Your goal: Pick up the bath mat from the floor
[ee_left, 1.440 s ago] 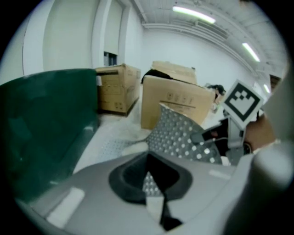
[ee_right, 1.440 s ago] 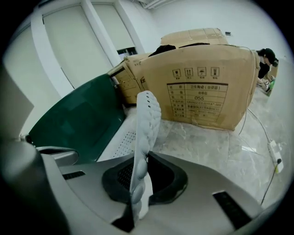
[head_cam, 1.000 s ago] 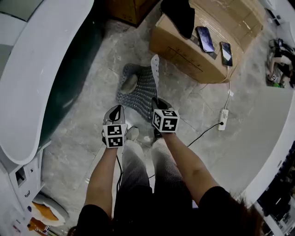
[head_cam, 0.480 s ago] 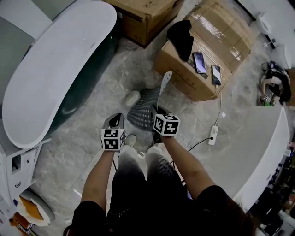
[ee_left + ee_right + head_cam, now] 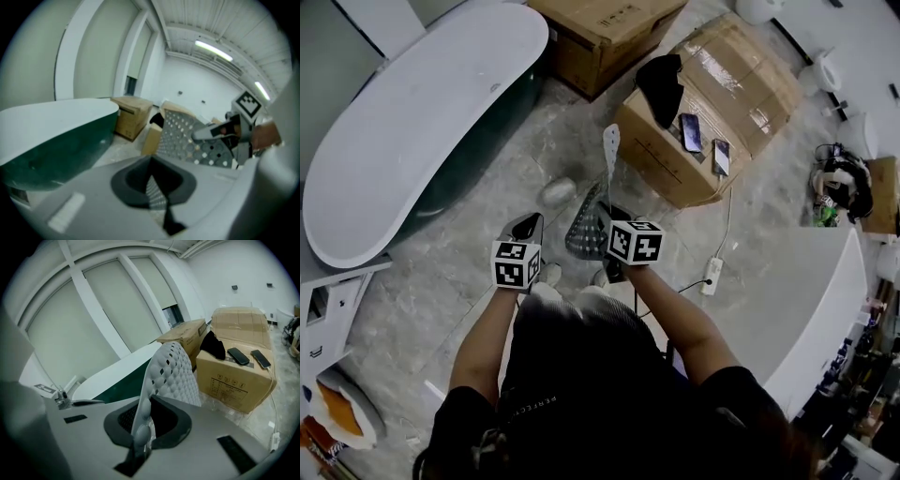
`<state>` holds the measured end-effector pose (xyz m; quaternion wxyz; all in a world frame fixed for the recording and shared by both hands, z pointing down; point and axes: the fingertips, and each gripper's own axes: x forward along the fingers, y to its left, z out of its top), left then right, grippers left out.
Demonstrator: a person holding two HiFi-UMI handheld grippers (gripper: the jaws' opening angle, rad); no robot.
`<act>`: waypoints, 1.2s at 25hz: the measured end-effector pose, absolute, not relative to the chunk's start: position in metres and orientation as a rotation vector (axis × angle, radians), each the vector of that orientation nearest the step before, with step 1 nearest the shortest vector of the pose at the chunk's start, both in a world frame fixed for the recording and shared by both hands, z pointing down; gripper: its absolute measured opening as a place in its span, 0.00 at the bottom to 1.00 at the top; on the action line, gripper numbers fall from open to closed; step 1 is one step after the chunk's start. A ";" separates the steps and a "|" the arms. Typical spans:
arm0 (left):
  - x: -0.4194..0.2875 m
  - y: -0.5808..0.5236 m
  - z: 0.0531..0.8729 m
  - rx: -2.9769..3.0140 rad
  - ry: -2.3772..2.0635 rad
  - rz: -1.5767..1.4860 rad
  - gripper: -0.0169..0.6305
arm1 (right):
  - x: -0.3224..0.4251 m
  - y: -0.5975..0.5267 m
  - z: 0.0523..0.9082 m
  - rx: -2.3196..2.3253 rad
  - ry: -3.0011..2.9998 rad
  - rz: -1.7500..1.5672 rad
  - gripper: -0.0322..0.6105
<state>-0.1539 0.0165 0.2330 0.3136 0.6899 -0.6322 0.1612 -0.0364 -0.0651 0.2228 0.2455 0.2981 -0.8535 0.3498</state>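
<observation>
**A:** Where is the bath mat (image 5: 586, 230) found?

**B:** It is held up over the floor (image 5: 441, 272), between the bathtub (image 5: 412, 122) and the cardboard box (image 5: 741, 103). It is judged to hang clear.

**A:** How are the tools set?

**B:** The left tool (image 5: 154, 190) is pinched narrow on one edge. The right tool (image 5: 143, 427) is clamped on the other edge, where a corner stands up.

**A:** How is it expected to handle?

**B:** It is judged light, soft and floppy, so sagging is expected. Two edges, well apart, are best gripped deep in the pads.
</observation>
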 end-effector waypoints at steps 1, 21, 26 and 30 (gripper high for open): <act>-0.154 0.018 0.226 1.825 -1.671 0.407 0.04 | -0.034 -0.061 0.214 0.791 -2.344 0.946 0.07; -0.183 0.075 0.158 1.784 -1.820 0.259 0.03 | -0.017 -0.010 0.140 0.702 -2.467 0.920 0.07; -0.179 0.079 0.156 1.769 -1.848 0.249 0.04 | -0.010 -0.002 0.139 0.709 -2.462 0.907 0.07; -0.179 0.081 0.154 1.764 -1.848 0.248 0.03 | -0.005 0.001 0.139 0.722 -2.459 0.910 0.07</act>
